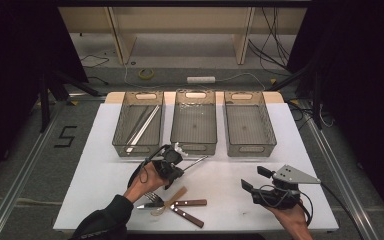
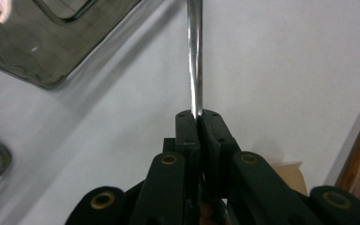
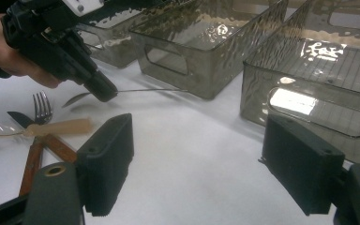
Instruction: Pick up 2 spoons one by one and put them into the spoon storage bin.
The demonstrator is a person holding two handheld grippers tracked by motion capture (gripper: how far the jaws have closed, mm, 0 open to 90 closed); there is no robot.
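Observation:
My left gripper (image 1: 178,171) is shut on a thin metal spoon (image 1: 196,161), lifted a little above the white table just in front of the left and middle bins. In the left gripper view the two jaws (image 2: 198,117) pinch the shiny handle (image 2: 195,56), which runs straight up and away. In the right gripper view the left gripper (image 3: 104,93) holds the spoon (image 3: 145,90) about level, bowl toward the hand and handle tip close to the middle bin. My right gripper (image 1: 256,179) hovers open at the table's front right, its jaws (image 3: 201,159) wide apart with nothing between them.
Three smoky clear bins stand side by side at the back: the left bin (image 1: 150,147) holds long metal pieces, while the middle bin (image 1: 196,148) and right bin (image 1: 252,149) look bare. Near the front edge lie a fork (image 1: 152,199), a beige-handled clear spoon (image 1: 174,197) and two wooden-handled knives (image 1: 190,202).

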